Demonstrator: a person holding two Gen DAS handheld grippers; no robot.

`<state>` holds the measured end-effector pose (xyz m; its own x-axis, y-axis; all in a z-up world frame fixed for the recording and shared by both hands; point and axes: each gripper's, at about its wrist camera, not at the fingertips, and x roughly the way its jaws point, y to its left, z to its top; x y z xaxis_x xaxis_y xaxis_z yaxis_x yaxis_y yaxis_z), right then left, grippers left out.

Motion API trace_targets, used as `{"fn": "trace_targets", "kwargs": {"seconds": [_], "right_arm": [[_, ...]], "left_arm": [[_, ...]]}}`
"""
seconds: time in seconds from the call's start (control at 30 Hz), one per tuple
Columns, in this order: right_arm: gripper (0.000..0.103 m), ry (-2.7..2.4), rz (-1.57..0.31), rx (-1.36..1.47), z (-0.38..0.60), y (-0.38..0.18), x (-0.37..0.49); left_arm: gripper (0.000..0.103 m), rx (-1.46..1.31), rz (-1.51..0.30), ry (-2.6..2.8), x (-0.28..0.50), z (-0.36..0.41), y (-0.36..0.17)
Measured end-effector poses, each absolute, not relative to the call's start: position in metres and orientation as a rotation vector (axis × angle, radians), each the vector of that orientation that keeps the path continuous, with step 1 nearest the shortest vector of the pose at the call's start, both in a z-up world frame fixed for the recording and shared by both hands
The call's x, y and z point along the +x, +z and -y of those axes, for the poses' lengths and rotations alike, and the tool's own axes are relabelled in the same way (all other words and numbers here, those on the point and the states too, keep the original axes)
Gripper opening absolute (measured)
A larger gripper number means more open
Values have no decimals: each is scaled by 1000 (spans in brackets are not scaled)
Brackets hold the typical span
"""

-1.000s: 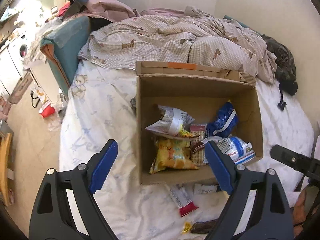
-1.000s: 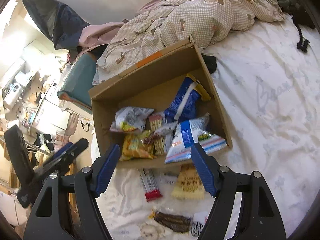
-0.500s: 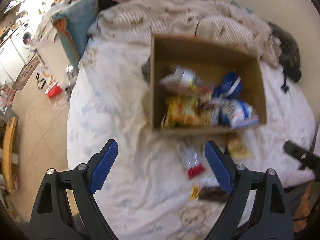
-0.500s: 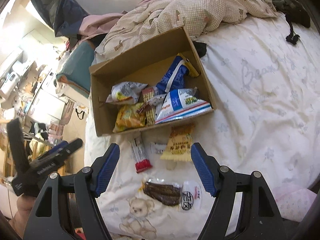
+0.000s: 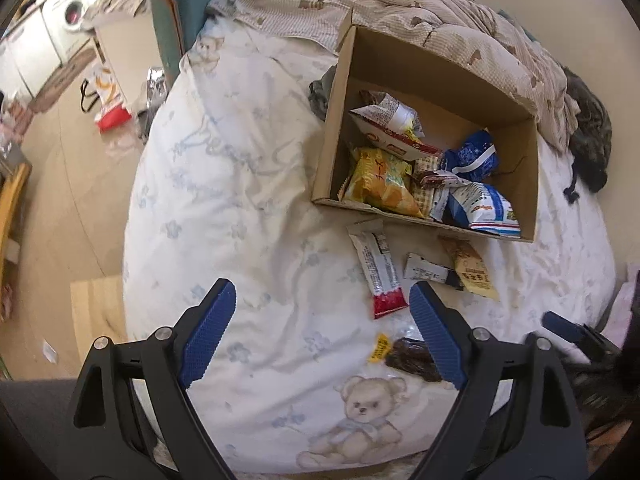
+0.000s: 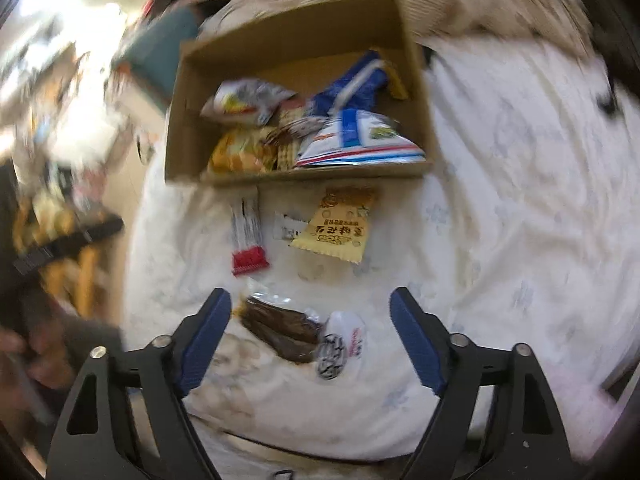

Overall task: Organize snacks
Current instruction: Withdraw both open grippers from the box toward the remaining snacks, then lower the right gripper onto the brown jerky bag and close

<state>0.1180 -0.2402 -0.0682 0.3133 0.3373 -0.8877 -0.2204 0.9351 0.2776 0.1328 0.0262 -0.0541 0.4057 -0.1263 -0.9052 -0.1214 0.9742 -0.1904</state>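
Several snacks are sitting in the box (image 5: pixel 520 184), five are lying on the bed (image 5: pixel 240 184); both grippers' jaws are hanging open, empty.

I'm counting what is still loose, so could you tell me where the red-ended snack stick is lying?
In both wrist views the red-ended snack stick lies on the bedsheet just outside the cardboard box, left of the yellow packet.

Bed (image 5: pixel 240 184) in teddy-print sheet, cardboard box (image 5: pixel 336 128), rumpled quilt (image 5: pixel 440 12), five loose snack packets (image 6: pixel 336 228) beside the box
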Motion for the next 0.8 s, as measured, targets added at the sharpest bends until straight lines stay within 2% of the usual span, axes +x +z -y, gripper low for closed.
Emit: {"fn": "trace_targets", "kwargs": {"seconds": [0.07, 0.2, 0.37, 0.57, 0.63, 0.67, 0.7, 0.8], "right_arm": [[99, 446, -1227, -66, 209, -80, 122], [99, 612, -1364, -372, 154, -127, 123], [99, 723, -1379, -691, 119, -173, 114], [98, 774, -1463, -657, 121, -193, 128], [87, 782, -1460, -646, 122, -190, 129], [74, 792, -1450, -638, 122, -186, 128], [67, 799, -1437, -634, 122, -180, 126], [56, 824, -1424, -629, 125, -171, 114]], "left_arm": [[87, -253, -1157, -2, 133, -27, -54], [87, -263, -1157, 11, 137, -30, -56], [87, -295, -1167, 27, 140, -37, -60], [87, -318, -1174, 23, 147, -38, -62], [87, -321, -1175, 21, 149, -37, -61], [87, -323, -1174, 20, 150, -36, -61], [87, -324, -1174, 20, 150, -36, -61], [87, -321, -1181, 21, 151, -34, -63]]}}
